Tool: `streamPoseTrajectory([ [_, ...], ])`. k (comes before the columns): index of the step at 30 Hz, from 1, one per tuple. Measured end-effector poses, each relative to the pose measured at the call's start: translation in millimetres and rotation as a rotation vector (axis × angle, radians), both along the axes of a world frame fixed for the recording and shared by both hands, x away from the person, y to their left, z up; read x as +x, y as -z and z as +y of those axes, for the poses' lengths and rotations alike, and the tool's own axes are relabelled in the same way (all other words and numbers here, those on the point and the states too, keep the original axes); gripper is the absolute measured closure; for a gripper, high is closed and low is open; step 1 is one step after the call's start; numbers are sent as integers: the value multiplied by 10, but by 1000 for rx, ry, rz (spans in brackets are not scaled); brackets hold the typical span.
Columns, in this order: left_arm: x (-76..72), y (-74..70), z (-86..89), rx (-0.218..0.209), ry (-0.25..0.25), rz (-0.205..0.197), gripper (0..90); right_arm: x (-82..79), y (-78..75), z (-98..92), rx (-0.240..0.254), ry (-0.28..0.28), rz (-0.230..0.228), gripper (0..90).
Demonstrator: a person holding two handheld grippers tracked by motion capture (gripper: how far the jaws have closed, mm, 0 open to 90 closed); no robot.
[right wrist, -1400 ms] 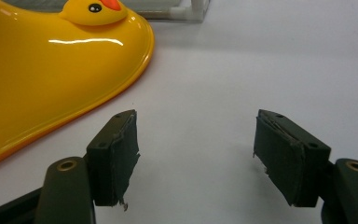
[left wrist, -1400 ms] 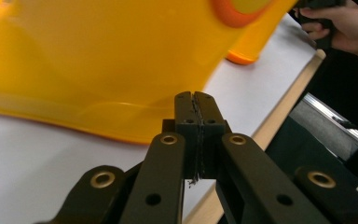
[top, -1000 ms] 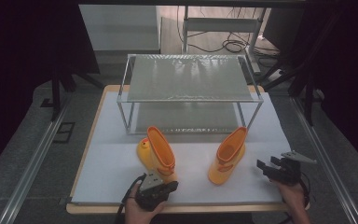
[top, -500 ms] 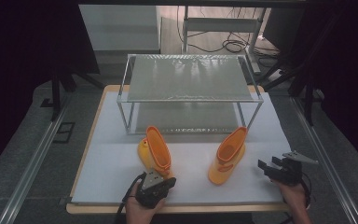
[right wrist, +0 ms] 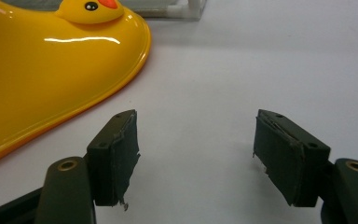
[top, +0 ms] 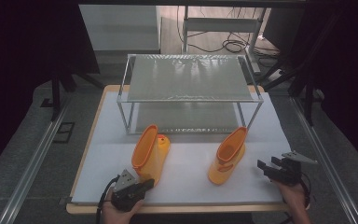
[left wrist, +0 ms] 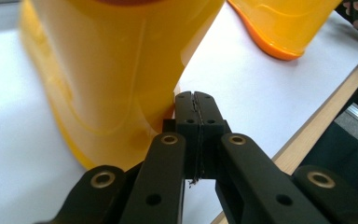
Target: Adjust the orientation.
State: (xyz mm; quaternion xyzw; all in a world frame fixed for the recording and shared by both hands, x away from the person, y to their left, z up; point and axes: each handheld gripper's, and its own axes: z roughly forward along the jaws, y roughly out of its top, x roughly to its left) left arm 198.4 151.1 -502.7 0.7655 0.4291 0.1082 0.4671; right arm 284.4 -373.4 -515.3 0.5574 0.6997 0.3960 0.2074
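We're keeping the left hand-held gripper [top: 145, 185] clenched at the lower-left boot [top: 150, 151]; the right hand-held gripper [top: 265, 168] is sitting released near the table [top: 98, 140] edge, lower right.

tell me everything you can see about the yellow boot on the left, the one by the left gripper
The left boot is a glossy yellow rain boot, plastic or rubber by its shine, with an orange-lined opening and an orange sole edge. It stands upright on the white table surface, in front of the wire shelf, toe pointing toward the shelf, shaft leaning toward the person. The left gripper, jaws shut, sits right at the heel; whether it touches is unclear. The other boot stands apart to its right.
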Motion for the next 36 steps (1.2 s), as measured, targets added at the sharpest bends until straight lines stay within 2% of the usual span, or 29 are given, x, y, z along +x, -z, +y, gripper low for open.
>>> streamPoseTrajectory([
  [9, -8, 12, 218, -8, -48, 7, 896, -3, 4, -1, -4, -6, 1, 308],
  [17, 2, 11, 224, -15, -45, 13, 884, -1, 7, 5, -5, -9, 2, 309],
  [24, -12, -1, 141, -16, -3, 23, 788, -3, 4, 5, -2, -8, 1, 308],
  [27, -7, -35, 20, -15, 45, 30, 726, 0, 8, 4, -1, -8, 1, 308],
  [30, 6, -53, -54, -15, 63, 26, 686, 1, 11, 5, -4, -11, 5, 308],
  [33, 25, -83, -113, -27, 64, 21, 677, 0, 8, 6, -3, -12, 4, 308],
  [36, -3, -55, -123, -38, 44, 17, 630, -5, 3, -7, -2, -10, 0, 308],
])
